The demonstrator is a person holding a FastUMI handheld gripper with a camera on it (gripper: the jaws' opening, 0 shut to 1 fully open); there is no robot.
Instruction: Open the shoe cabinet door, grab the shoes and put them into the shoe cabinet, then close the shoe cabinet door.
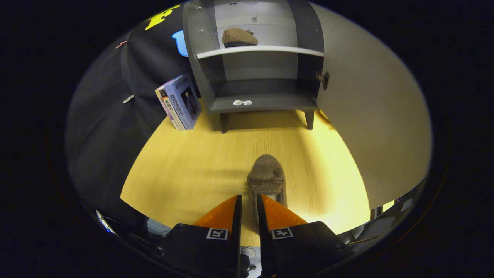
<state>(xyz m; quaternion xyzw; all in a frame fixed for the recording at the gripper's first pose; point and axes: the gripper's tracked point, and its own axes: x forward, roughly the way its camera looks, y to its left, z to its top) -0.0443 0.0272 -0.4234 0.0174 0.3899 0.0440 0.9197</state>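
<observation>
Right now, from the gripper view, your gripper has its two fingers drawn close together with the heel edge of a brown fuzzy shoe pinched in the narrow gap between them; both fingers appear to press on that rim, so you are grasping the shoe. The shoe's toe points away from you, toward the shoe cabinet, and its body lies over the yellow wooden floor just ahead of the fingertips. Whether its sole touches the floor or hangs just above it, you cannot tell.

Beyond the shoe, well apart from it, the cabinet stands on short legs with its door swung wide open to the right. On the white upper shelf sits a second brown shoe. A small white object lies on the cabinet's dark bottom board. Just beside the cabinet's left side, a few books lean against the booth wall.
</observation>
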